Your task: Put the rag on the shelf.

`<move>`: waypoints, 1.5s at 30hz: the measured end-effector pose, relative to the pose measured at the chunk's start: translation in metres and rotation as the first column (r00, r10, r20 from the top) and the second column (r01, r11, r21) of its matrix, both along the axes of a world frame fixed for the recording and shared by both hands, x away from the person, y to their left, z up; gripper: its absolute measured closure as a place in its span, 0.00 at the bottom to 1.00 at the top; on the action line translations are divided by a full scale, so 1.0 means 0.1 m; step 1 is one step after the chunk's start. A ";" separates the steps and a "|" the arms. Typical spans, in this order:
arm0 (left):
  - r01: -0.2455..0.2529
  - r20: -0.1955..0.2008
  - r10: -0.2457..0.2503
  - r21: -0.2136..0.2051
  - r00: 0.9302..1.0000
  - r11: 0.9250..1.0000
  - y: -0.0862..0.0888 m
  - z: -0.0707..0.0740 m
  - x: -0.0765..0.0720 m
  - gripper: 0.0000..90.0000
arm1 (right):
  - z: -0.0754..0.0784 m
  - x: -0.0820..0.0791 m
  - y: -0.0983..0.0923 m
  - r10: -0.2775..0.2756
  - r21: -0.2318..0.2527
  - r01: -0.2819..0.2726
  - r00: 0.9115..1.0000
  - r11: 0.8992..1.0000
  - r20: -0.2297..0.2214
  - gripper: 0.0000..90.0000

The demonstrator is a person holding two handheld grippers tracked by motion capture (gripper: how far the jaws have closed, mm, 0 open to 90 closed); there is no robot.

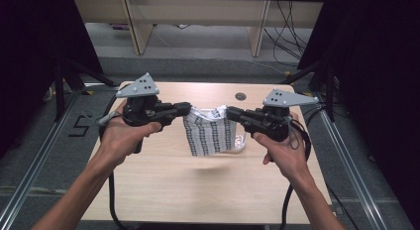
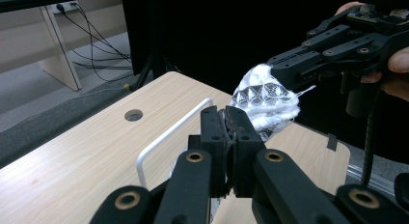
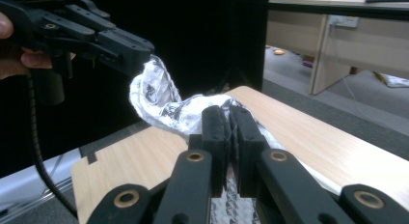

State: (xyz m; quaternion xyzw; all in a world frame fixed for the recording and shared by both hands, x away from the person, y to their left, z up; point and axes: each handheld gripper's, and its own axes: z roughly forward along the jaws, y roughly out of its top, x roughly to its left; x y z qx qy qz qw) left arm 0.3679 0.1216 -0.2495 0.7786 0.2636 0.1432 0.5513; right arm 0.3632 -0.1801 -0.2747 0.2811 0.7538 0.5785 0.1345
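Observation:
A white cloth (image 1: 210, 133) with dark patterned stripes hangs above the wooden table (image 1: 198, 190), stretched between both grippers. My left gripper (image 1: 185, 108) pinches its top left corner and my right gripper (image 1: 230, 112) pinches its top right corner. In the left gripper view my jaws (image 2: 229, 120) are shut on a fold of cloth, and the cloth (image 2: 265, 96) runs on to the right gripper (image 2: 308, 64) beyond. Seen from the right gripper view, my own jaws (image 3: 230, 119) are shut on the cloth (image 3: 159, 101), which leads across to the left gripper (image 3: 120, 48).
A white bent rod (image 2: 164, 137) lies on the table under the cloth, its end showing at the cloth's right edge (image 1: 242, 141). A round cable hole (image 1: 240, 96) sits near the table's far edge. Dark curtains flank the table; desks and cables stand behind.

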 end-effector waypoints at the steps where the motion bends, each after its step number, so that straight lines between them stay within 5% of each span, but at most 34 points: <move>1: 0.000 0.000 0.000 0.006 1.000 1.000 -0.03 0.01 0.03 0.97 | 0.00 0.02 -0.02 -0.004 0.002 0.004 1.000 1.000 0.010 0.96; 25: -0.063 -0.042 0.061 -0.063 0.997 0.996 -0.43 0.06 0.74 0.96 | 0.03 0.57 -0.33 -0.160 0.012 0.160 0.987 0.987 -0.029 0.96; 32: -0.121 -0.091 0.112 -0.101 0.989 0.987 -0.48 0.00 1.02 0.96 | 0.03 0.80 -0.34 -0.193 0.007 0.194 0.980 0.981 -0.052 0.96; 37: -0.165 -0.146 0.143 -0.155 0.979 0.974 -0.48 -0.08 1.22 0.96 | -0.02 0.97 -0.29 -0.213 -0.034 0.211 0.975 0.977 -0.058 0.96; 45: -0.204 -0.197 0.168 -0.179 0.966 0.962 -0.47 -0.25 1.47 0.96 | -0.17 1.25 -0.25 -0.241 -0.048 0.238 0.965 0.970 -0.098 0.96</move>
